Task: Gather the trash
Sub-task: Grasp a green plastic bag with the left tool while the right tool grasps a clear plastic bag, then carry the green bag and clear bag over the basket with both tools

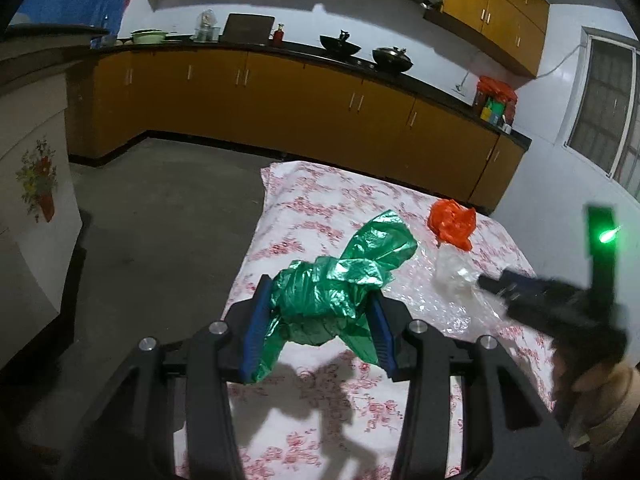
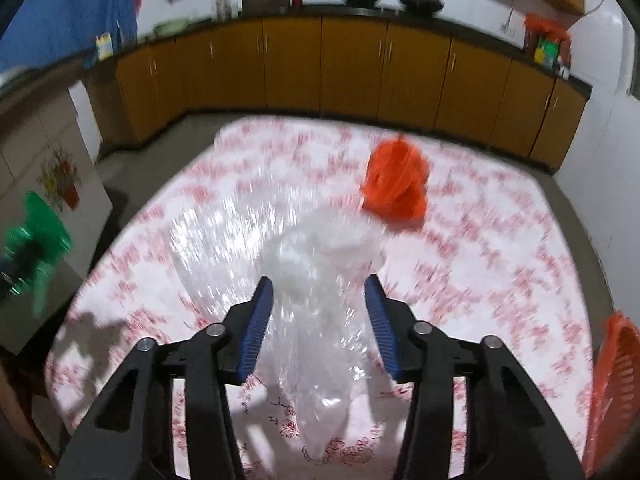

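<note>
Closing the right gripper [image 2: 319, 298] squarely around the clear plastic bag [image 2: 320, 312], seemingly ungripped, while the left gripper [image 1: 321, 306] is clutching the green bag [image 1: 332, 292]; orange bag [image 2: 394, 188] is lying at one o'clock.

Bag [image 1: 332, 292] in left gripper [image 1: 320, 320], wrap [image 2: 320, 300] on table [image 2: 500, 260]

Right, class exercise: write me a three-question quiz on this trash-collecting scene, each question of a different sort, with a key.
1. True or false: the left gripper is clamped on the green plastic bag.
2. Which colour is the crumpled bag lying beyond the clear plastic bag? A blue, B orange, C black.
3. Fill in: the right gripper has the ____ plastic bag between its fingers.

Key: 1 true; 2 B; 3 clear.
</note>
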`<state>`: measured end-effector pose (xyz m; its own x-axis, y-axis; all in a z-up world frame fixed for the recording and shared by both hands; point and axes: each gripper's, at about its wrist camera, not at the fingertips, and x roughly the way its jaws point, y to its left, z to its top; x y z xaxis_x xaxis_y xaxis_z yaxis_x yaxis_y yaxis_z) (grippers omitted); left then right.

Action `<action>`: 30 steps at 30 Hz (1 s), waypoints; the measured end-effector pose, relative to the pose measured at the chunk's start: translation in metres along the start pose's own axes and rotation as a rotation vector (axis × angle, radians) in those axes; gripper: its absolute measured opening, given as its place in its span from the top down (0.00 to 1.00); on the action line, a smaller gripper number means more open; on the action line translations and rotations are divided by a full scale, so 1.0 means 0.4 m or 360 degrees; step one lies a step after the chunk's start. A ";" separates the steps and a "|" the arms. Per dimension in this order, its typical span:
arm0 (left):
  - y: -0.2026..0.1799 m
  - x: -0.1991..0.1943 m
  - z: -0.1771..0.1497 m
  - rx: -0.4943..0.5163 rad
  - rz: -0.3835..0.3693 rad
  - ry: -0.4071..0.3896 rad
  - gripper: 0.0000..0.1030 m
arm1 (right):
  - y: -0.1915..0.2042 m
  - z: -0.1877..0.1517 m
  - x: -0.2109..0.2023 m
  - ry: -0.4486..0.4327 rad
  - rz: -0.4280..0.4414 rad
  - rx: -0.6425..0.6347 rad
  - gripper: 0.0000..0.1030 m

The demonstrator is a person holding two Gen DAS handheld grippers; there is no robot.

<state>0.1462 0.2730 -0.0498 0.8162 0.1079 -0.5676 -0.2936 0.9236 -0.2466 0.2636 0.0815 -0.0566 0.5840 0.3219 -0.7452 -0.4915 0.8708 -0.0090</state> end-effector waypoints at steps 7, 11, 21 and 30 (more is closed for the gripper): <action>-0.014 0.004 0.002 -0.0005 -0.0022 0.0000 0.56 | -0.025 -0.036 -0.007 0.0019 -0.0005 0.0022 0.85; -0.042 0.002 0.001 0.0017 -0.0060 -0.0005 0.56 | -0.066 -0.037 -0.056 -0.0068 -0.0010 0.0094 0.87; -0.161 -0.002 0.007 0.0139 -0.0193 -0.0002 0.56 | -0.206 -0.092 -0.209 -0.0258 -0.0199 0.0231 0.87; -0.337 0.013 0.006 0.0304 -0.0375 0.0019 0.56 | -0.388 -0.184 -0.353 -0.0354 -0.0478 0.0467 0.87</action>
<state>0.1912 0.1498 -0.0174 0.8444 -0.1208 -0.5218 0.0028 0.9752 -0.2211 0.2099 -0.1265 0.0011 0.8123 0.0836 -0.5772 -0.0950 0.9954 0.0104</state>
